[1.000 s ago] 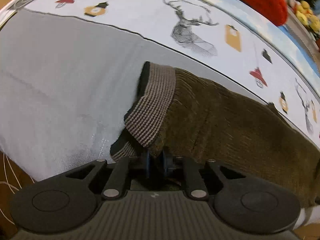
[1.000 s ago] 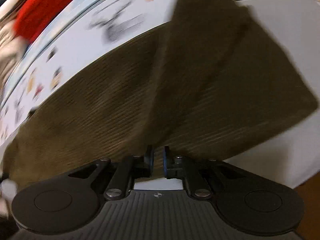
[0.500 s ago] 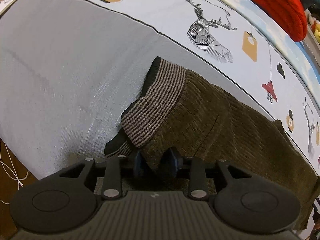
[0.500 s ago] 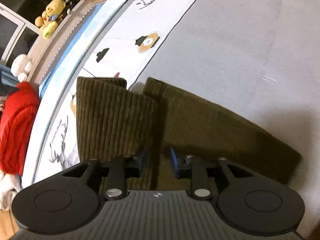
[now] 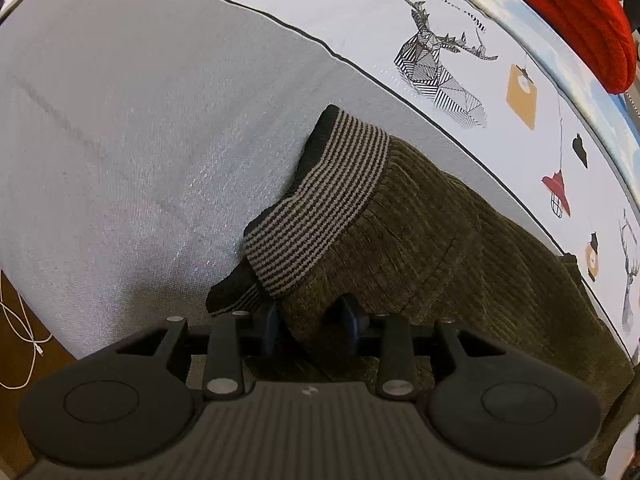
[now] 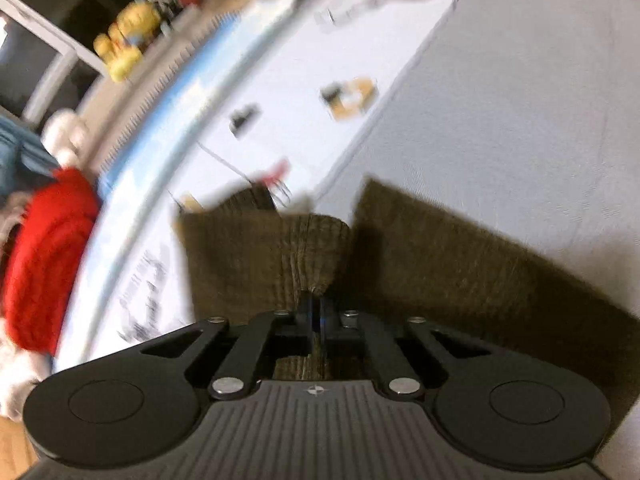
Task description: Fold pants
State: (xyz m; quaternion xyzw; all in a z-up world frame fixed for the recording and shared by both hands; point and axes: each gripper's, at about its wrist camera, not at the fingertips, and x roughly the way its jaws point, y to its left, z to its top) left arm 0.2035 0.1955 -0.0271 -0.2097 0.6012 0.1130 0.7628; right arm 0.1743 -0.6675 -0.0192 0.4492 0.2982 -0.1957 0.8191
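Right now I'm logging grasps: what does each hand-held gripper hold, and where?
Right hand-held gripper: shut on olive corduroy pants at a leg's fabric edge. Left hand-held gripper: open around fabric below the waistband.

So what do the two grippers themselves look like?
Both the left gripper and right gripper are matte black, with a ribbed body, two round discs, silver pivot pins, angled linkage bars, a small emblem, and blue pads on the fingers. No cables show.

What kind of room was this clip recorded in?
Probably a bedroom or child's room: the olive corduroy pants lie on a grey bedspread with a deer-print white border, and a yellow plush toy sits behind.
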